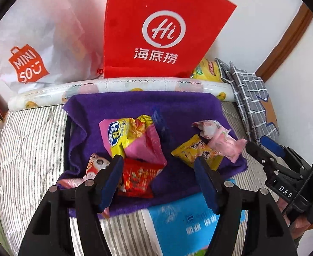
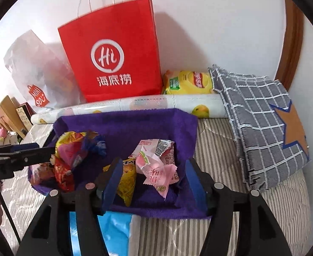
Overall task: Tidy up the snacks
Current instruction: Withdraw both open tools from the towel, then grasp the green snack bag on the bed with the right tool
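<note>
Snacks [image 1: 135, 140] on towel [image 1: 118, 104] — bags [image 1: 160, 32] behind, blanket [image 1: 250, 98] right

Inspector A: Background items, left wrist view. Red paper bag [image 1: 165, 36] with a white "Hi" logo stands upright at 12 o'clock against the white wall [image 1: 258, 21]. White Miniso bag [image 1: 35, 42] at 10 o'clock, just beside it.

Inspector B: Confirmed. A rolled sheet printed with yellow fruit [image 1: 118, 85] lies along the foot of both bags. Grey checked cloth [image 1: 250, 98] with an orange star, folded, at 3 o'clock.

Inspector A: Striped bedding [image 1: 28, 140] covers the surface from 9 o'clock down to 6. Brown wooden trim [image 1: 284, 42] at 2 o'clock.

Inspector B: Right wrist view adds wooden boxes [image 2: 9, 111] at 9 o'clock, with a plush toy [image 2: 2, 137] below them.
</note>
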Demonstrator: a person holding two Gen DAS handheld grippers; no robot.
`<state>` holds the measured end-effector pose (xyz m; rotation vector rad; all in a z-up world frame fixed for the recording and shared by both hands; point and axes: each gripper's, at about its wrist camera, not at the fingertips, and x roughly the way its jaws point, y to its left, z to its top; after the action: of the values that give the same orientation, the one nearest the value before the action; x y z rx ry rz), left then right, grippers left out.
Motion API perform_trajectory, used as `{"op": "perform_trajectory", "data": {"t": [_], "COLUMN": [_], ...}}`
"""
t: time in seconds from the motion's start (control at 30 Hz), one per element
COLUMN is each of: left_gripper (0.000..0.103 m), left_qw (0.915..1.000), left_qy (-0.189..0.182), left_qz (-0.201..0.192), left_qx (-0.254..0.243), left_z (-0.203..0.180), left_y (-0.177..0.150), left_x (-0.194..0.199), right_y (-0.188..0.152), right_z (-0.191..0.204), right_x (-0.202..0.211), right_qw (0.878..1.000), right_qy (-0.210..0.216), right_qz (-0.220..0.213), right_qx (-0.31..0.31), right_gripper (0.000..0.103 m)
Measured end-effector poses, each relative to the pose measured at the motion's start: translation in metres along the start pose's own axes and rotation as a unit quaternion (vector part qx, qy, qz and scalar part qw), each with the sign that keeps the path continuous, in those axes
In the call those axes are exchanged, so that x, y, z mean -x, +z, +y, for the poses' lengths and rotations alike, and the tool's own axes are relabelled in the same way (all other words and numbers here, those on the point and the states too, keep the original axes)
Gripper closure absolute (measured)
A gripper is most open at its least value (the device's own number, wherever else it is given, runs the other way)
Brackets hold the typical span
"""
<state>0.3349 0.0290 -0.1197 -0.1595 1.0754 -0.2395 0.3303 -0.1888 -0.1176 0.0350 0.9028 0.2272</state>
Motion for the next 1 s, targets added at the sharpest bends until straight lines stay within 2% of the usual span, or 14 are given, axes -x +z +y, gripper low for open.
{"op": "perform_trajectory", "data": {"t": [0.37,0.57,1.0], "left_gripper": [0.035,0.035,0.035], "left_qw": [0.9998,0.9998,0.9999], "left_qy": [-0.005,-0.006,-0.005], "left_qz": [-0.015,-0.019,-0.009], "left_qx": [-0.008,0.000,0.011], "left_z": [-0.009,-0.008,-0.001], "left_y": [-0.049,-0.079,-0.127], "left_x": [0.048,0.069,0.085], "right_y": [-0.029,-0.059,-0.122], "right_z": [0.013,0.014,0.054], "right_x": [0.067,0.092,0.095], "right_qw": [0.999,0.997,1.000], "right_qy": [-0.041,-0.067,-0.007], "right_qz": [-0.030,-0.036,0.020], "right_qx": [0.011,-0.001,0.018], "right_gripper": [0.041,0.041,0.042]}}
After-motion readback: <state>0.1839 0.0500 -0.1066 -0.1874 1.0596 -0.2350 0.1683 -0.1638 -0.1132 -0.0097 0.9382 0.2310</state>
